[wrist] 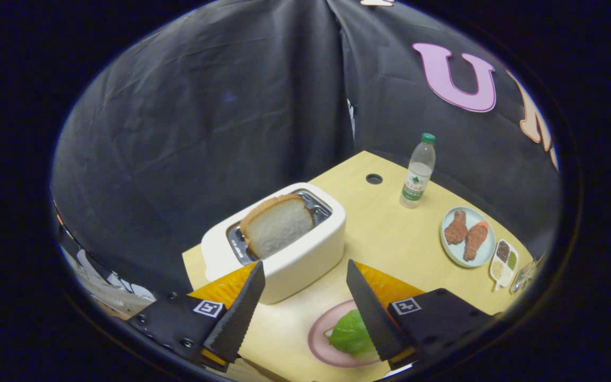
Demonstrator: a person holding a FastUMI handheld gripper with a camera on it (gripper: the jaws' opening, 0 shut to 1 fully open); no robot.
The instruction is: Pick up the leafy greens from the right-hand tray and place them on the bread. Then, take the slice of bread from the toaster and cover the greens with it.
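The tool hung above the tabletop with its jaws spread wide and nothing between them. The greens already lay on a pink plate close under the fingers, partly hidden by the right one; a pale edge beside the leaf may have been the lower bread, but too little of it showed to be sure. From that, the first half of the task looked done, and the step in hand seemed to be the reach for the second slice.

That slice of bread stood in the slot of the white toaster, leaning a little and rising well clear of the slot's rim. It sat just ahead of the fingertips and slightly toward the left finger, so the tool was not yet lined up on it.

The next move probably called for carrying the tool forward and a touch left, then lowering it so the two fingers came down on either flat face of the slice above the toaster's top. The jaws were wide enough as they stood. A light squeeze would likely serve, since soft bread can crush or tear, and the lift should go straight up along the slot to avoid dragging the slice against the metal edges.

Further off stood a water bottle, a pale plate of fried chicken pieces and a small divided dish, all well apart from the work
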